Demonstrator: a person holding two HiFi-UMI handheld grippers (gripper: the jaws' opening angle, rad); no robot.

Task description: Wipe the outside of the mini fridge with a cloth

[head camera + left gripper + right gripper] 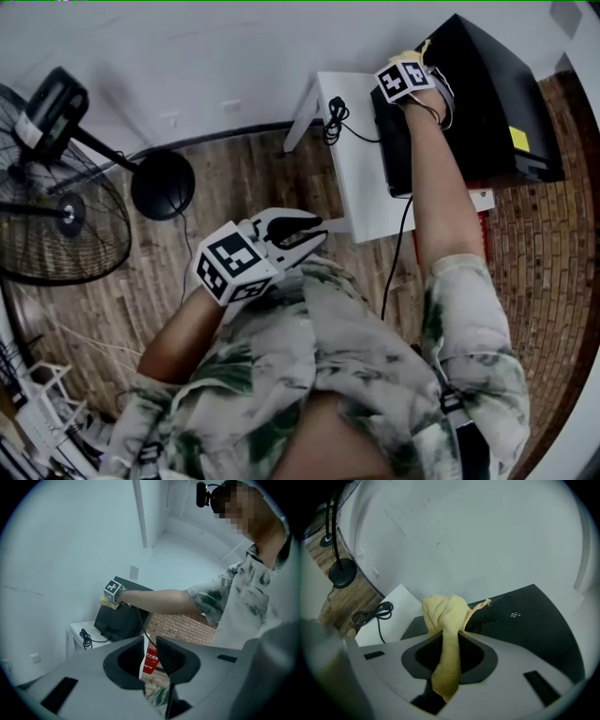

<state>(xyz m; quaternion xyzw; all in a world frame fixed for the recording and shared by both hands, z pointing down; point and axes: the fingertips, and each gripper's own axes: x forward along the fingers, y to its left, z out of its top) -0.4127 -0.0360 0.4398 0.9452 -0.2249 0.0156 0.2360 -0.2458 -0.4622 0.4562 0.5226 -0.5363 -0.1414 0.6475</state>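
Yellow cloth (413, 56) shows at the far end of the right tool (419, 64) in the head view, up against the upper edge of the black mini fridge (487, 103). The fridge stands on a white tabletop (361, 178) by the wall. The left tool (314, 234) hangs near the person's chest, well apart from the fridge.

The left gripper view shows its jaws slightly apart with nothing between them.

In the right gripper view the jaws are clamped on the cloth, whose bunched end appears to rest on the fridge's perforated black panel. The wiping step seems to be in hand. The next move likely calls for dragging the cloth across that panel with steady pressure, then working down the sides.
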